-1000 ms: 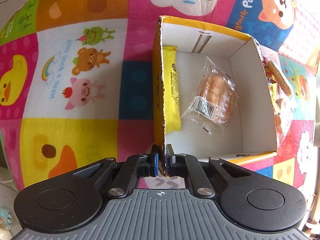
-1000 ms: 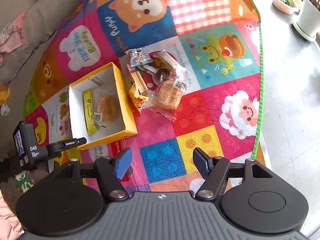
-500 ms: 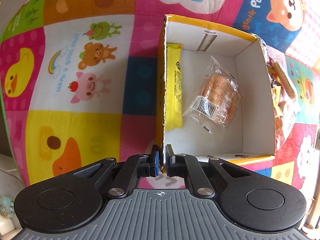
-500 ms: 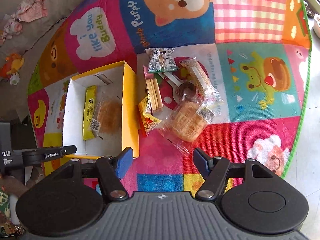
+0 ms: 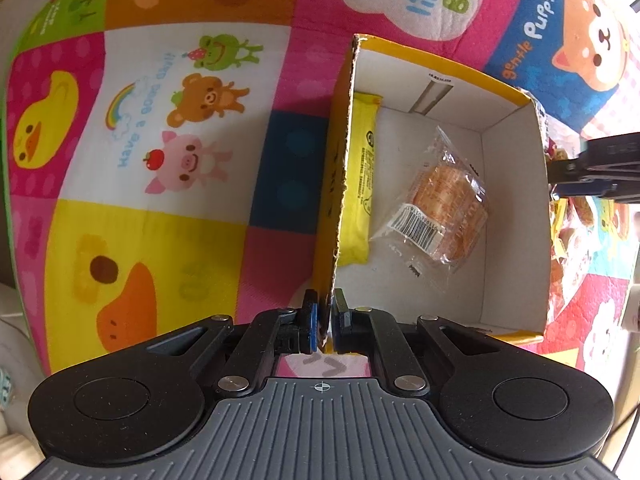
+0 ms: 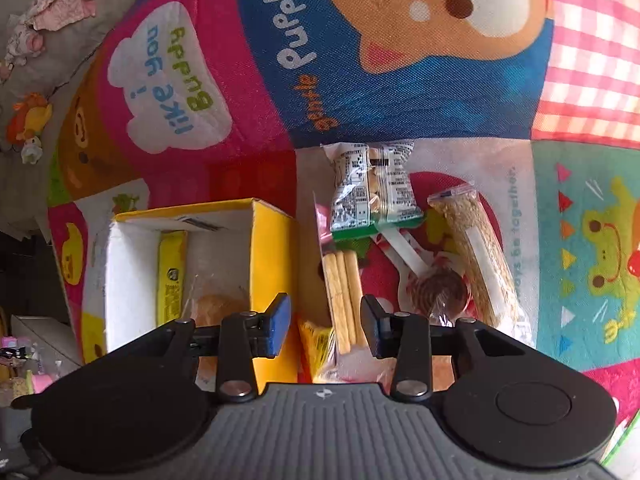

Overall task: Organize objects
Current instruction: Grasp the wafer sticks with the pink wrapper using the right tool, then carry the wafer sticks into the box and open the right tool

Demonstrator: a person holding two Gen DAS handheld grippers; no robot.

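Observation:
A yellow cardboard box (image 5: 516,220) with a white inside lies on the play mat. My left gripper (image 5: 325,312) is shut on its near left wall. In the box are a yellow bar (image 5: 360,184) and a clear-wrapped round cake (image 5: 444,200). My right gripper (image 6: 325,320) hangs low over the snack pile just right of the box (image 6: 270,248), its jaws closing. A clear packet of biscuit sticks (image 6: 344,292) lies between them, and the pads do not visibly press on it. The right gripper's fingers (image 5: 600,172) also show at the left wrist view's right edge.
Beside the sticks lie a green-and-white packet (image 6: 374,188), a long grain bar (image 6: 476,256), a wrapped round chocolate piece (image 6: 436,288) and an orange-yellow packet (image 6: 316,340). The colourful mat (image 5: 160,140) spreads left of the box. A grey cushion with toys (image 6: 32,120) borders it.
My right gripper has come down and closer to the snack pile beside the box, and its jaws have narrowed around the biscuit sticks. The left gripper keeps its hold on the box wall.

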